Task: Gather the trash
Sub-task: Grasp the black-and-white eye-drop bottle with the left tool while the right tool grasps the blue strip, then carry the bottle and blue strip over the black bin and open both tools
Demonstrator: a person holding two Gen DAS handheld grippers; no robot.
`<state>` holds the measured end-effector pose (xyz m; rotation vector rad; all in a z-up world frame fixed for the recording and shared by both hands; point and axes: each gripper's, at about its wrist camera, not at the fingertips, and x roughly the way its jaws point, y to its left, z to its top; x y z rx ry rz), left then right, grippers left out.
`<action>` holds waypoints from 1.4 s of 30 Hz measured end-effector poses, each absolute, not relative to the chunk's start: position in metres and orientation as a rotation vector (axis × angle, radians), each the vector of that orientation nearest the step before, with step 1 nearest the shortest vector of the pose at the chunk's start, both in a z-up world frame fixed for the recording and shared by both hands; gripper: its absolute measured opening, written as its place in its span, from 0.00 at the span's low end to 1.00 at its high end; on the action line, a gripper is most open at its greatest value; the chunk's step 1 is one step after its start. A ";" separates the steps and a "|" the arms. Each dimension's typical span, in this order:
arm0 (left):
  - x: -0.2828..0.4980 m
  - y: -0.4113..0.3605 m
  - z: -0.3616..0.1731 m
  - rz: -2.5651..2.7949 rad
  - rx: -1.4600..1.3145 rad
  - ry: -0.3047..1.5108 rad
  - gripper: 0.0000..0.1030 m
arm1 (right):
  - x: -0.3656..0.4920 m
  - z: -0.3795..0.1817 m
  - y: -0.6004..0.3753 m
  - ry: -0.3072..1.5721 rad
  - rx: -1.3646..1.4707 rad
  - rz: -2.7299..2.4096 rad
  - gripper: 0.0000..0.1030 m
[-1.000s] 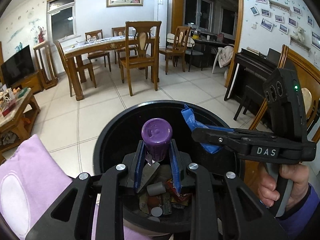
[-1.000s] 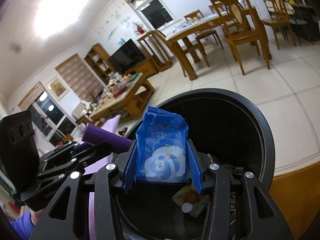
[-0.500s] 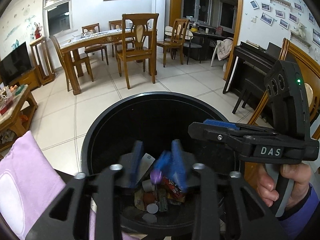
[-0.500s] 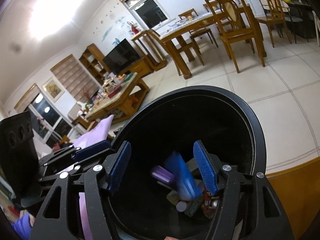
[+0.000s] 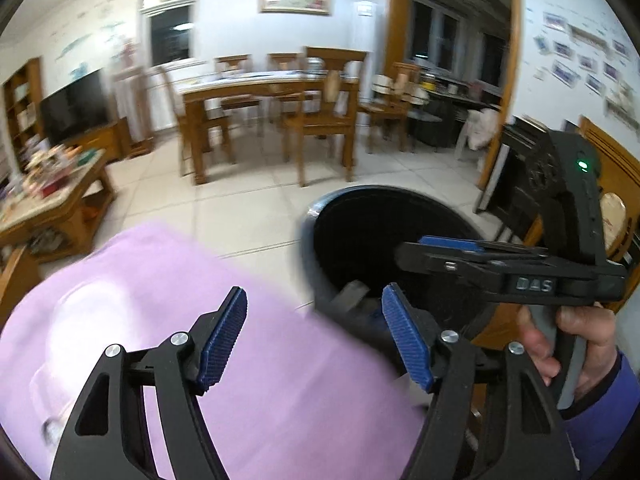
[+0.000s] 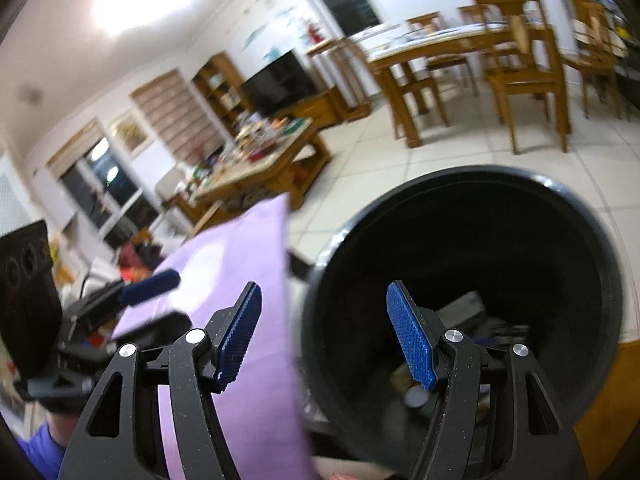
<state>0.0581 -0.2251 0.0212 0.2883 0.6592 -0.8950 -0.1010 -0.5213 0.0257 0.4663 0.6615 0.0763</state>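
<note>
Black round trash bin (image 6: 472,200) on tiled floor beside lilac cushion (image 5: 280,360); blurred litter at its bottom. Left gripper (image 5: 314,336) & right gripper (image 6: 326,336): jaws wide apart, nothing held, w/ right over bin's mouth.

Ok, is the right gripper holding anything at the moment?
No, the right gripper is open, with nothing between its blue pads; beyond them only the black bin shows.

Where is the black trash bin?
The black trash bin stands on the tiled floor at the right in both wrist views, right beside the purple cushion.
</note>
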 end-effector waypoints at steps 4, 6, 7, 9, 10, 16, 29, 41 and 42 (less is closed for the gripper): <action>0.091 -0.143 0.017 -0.728 0.218 0.707 0.68 | -0.071 0.026 -0.450 0.718 0.415 0.164 0.64; 0.105 -0.108 0.013 -0.650 0.189 0.734 0.68 | -0.059 0.025 -0.420 0.748 0.393 0.199 0.63; 0.111 -0.091 0.009 -0.609 0.176 0.749 0.68 | -0.051 0.022 -0.400 0.769 0.377 0.221 0.63; 0.130 -0.053 0.000 -0.516 0.141 0.800 0.68 | -0.038 0.017 -0.365 0.816 0.345 0.253 0.63; 0.138 -0.041 -0.007 -0.490 0.129 0.830 0.68 | -0.031 0.014 -0.346 0.844 0.327 0.267 0.63; 0.162 -0.020 -0.037 -0.472 0.144 0.925 0.68 | 0.000 -0.003 -0.263 0.944 0.236 0.299 0.63; 0.170 -0.023 -0.057 -0.515 0.282 0.867 0.52 | 0.033 -0.026 -0.200 0.981 -0.053 0.174 0.37; 0.152 -0.010 -0.034 -0.536 0.170 0.790 0.52 | 0.025 -0.018 -0.222 0.891 0.039 0.278 0.07; 0.149 -0.010 -0.029 -0.540 0.160 0.776 0.52 | 0.022 -0.012 -0.230 0.872 0.060 0.285 0.07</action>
